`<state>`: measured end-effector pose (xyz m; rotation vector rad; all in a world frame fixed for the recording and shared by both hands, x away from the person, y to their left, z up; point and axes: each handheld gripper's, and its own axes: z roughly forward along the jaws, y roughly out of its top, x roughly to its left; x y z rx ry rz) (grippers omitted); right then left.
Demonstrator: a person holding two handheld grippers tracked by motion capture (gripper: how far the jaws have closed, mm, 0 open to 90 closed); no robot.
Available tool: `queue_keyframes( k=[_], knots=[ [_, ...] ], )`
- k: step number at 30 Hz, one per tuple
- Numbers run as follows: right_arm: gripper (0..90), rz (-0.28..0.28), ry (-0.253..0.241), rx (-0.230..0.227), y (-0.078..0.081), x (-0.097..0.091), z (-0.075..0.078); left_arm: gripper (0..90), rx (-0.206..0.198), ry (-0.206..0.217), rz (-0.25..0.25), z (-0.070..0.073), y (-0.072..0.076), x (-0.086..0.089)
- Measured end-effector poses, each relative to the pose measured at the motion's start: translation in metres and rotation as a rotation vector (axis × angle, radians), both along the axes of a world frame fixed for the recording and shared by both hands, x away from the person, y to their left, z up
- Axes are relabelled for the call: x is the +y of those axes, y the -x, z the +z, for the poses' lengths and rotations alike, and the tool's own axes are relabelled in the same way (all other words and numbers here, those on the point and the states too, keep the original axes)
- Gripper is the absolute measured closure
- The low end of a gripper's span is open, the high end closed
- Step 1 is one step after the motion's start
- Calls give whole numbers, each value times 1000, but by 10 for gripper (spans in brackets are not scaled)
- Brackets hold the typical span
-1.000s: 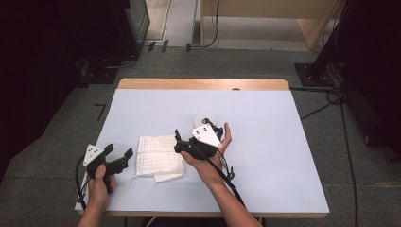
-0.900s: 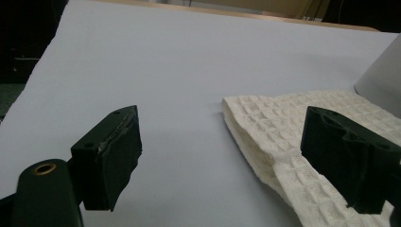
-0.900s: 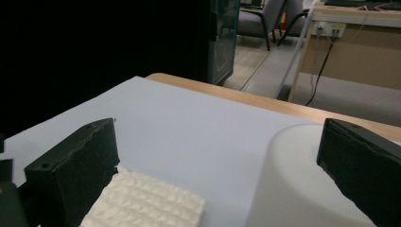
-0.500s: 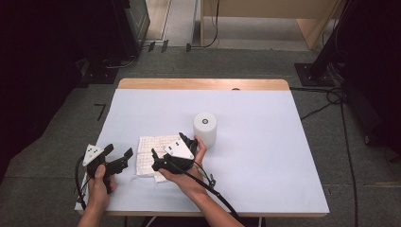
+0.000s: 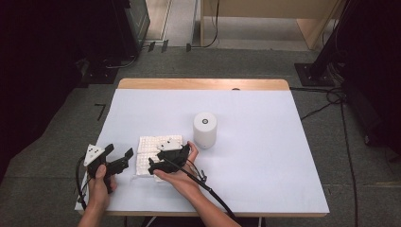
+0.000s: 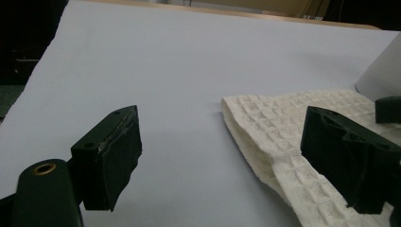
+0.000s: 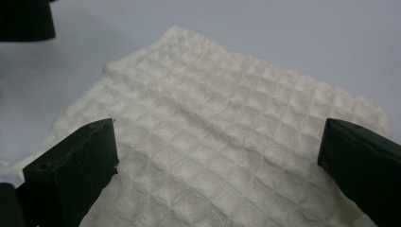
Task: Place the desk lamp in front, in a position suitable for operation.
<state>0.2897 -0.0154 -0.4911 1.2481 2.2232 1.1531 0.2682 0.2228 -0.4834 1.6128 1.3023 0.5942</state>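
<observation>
A folded white waffle-weave cloth (image 5: 146, 144) lies on the pale blue table cover (image 5: 255, 109), left of centre near the front. My right gripper (image 5: 152, 166) is low over the cloth's near right part and points left. In the right gripper view its jaws stand wide apart over the cloth (image 7: 213, 94), so the right gripper (image 7: 221, 127) is open. My left gripper (image 5: 119, 150) rests just left of the cloth. It is open (image 6: 220, 118) with bare table between the jaws, and the cloth's edge (image 6: 283, 127) lies by its right jaw.
A white cylinder (image 5: 205, 128) stands upright just right of the cloth, behind my right hand. The wooden far edge of the table (image 5: 203, 84) borders dark floor with cables. The cover's right half is bare.
My right gripper has moved left and down from beside the white cylinder to over the cloth. The cylinder now stands uncovered. The left gripper has stayed put.
</observation>
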Motion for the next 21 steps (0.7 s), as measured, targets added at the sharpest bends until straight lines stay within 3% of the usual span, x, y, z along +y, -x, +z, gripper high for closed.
queue_keyframes(
  k=[13,17,21],
  knots=[
    [0,25,107,81,-11,10,-3,135,-1,-7,-2,0,0,-1],
    [0,27,161,112,-13,15,-4,136,0,-7,0,0,0,-1],
    [6,34,170,117,-14,15,-4,136,0,-6,1,0,1,-1]
  ],
)
